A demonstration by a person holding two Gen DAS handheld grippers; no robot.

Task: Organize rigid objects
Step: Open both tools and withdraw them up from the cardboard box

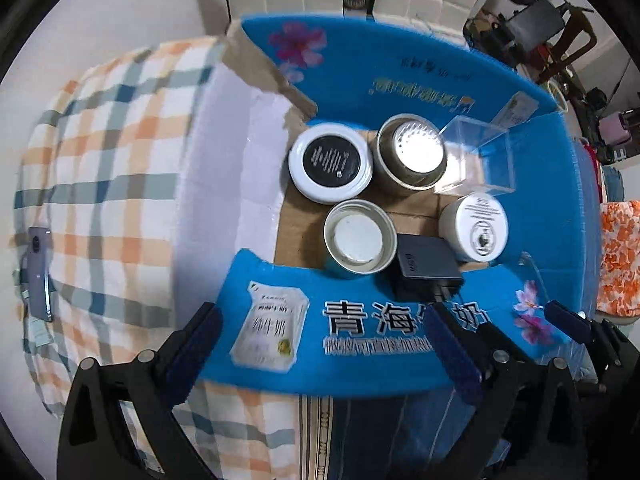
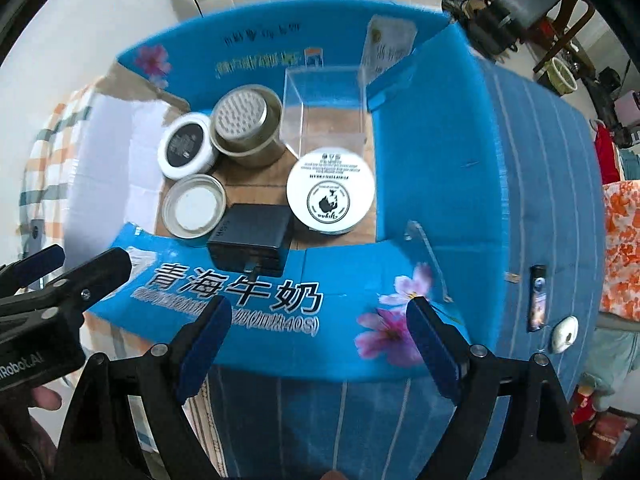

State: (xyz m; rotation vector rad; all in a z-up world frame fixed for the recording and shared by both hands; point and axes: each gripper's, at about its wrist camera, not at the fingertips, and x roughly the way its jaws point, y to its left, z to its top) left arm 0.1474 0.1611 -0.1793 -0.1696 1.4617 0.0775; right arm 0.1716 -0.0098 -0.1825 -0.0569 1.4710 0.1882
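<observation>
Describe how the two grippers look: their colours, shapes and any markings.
Both the left gripper and right gripper have black angular frames with round silver screws and dark blue textured finger pads. The right view shows white "Robot.AI" lettering on the left gripper's body.

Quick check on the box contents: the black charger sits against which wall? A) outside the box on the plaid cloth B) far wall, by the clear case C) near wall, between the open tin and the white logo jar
C: the black charger lies at the near flap of the blue box, with the open tin on one side and the white logo jar on the other.
</observation>
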